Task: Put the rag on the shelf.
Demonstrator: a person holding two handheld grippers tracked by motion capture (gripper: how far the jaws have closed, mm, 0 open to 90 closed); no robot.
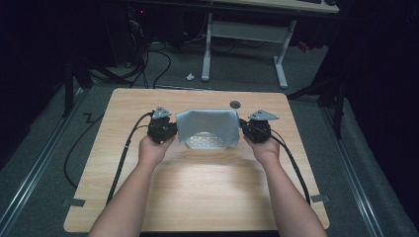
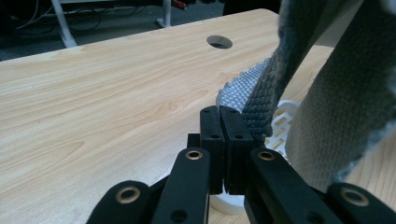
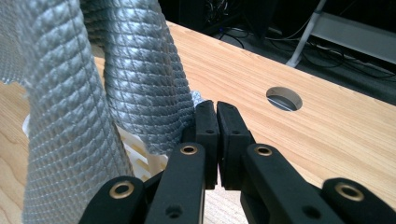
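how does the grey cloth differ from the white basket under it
The grey cloth is soft, quilted and lifted off the table, stretched between the left tongs and right tongs; the white basket is rigid, slotted and rests on the table. The cloth is wider and drapes over the basket, hiding most of it. Both sit mid-table.

Light wooden table (image 1: 197, 197), round hole (image 1: 235, 104) near far edge. Grey cloth (image 1: 207, 124) held up between two hand-held grippers, stretched flat, sagging toward viewer. White perforated basket (image 1: 206, 142) under cloth, partly covered. Left hand-held gripper (image 1: 170, 127) at cloth's left edge, right hand-held gripper (image 1: 243, 126) at right edge. Jaw state not clear from here. Black cables trail back along both forearms. White-legged desk (image 1: 276, 29) beyond, on grey floor.
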